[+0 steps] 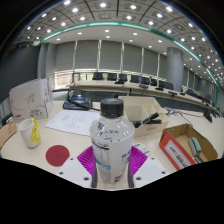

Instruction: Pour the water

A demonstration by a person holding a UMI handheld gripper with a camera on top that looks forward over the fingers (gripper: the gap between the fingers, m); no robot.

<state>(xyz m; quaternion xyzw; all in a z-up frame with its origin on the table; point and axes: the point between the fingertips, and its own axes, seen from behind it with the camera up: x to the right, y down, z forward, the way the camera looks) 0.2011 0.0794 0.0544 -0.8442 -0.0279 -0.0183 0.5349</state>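
A clear plastic water bottle [111, 145] with a dark cap and a white label stands upright between my fingers, filling the space between them. My gripper [111, 168] is shut on the bottle, with the magenta pads [86, 160] pressed against its sides. To the left on the pale table [70, 145] stands a clear cup [30, 131] with something yellow inside. A dark red round coaster [58, 154] lies just left of the bottle.
White papers [72, 121] lie beyond the bottle, with black headphones [78, 98] behind them. An open cardboard box [188, 148] sits to the right. A clear stand [28, 98] is at the left. Rows of desks fill the room beyond.
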